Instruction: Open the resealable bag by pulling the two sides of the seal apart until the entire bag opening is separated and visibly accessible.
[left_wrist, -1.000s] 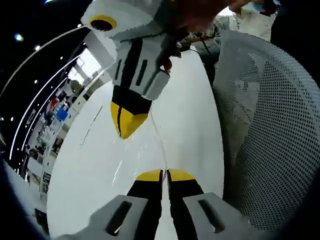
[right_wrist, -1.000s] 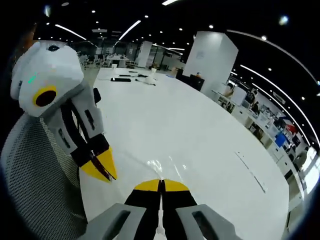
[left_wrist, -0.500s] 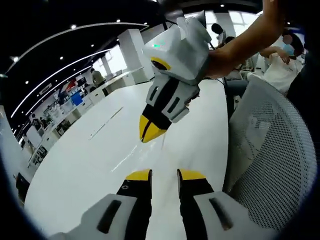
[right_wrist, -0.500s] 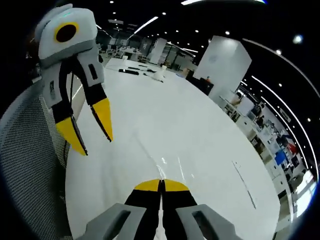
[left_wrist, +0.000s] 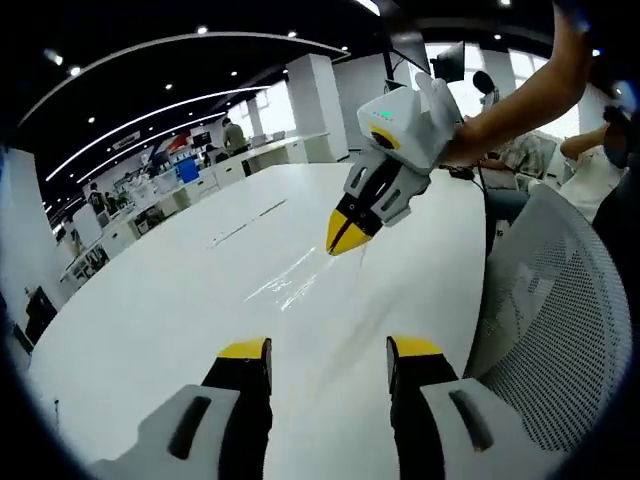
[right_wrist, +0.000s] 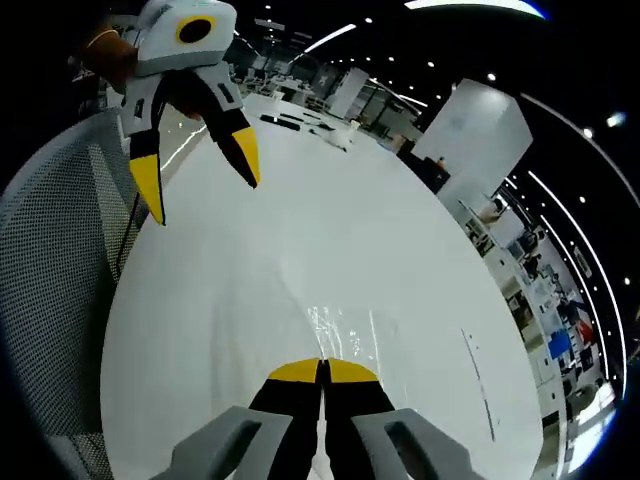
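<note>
— What colours were the grippers? — The left gripper (right_wrist: 200, 160) and right gripper (left_wrist: 345, 235) had yellow tips, black jaws, grey-white bodies. — And around them? — A glossy white table (right_wrist: 330, 250); a white mesh chair (left_wrist: 560, 330), finely dotted.

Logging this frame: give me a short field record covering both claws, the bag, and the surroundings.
left claw: open, jaws wide apart, nothing between them, above the table
right claw: shut, jaws together
bag: not clearly made out; the glinting streaks ahead of the right claw could be clear film or reflections
surface: white table
nearby: mesh chair at the table edge
task state: open bag mouth cannot be confirmed
</note>
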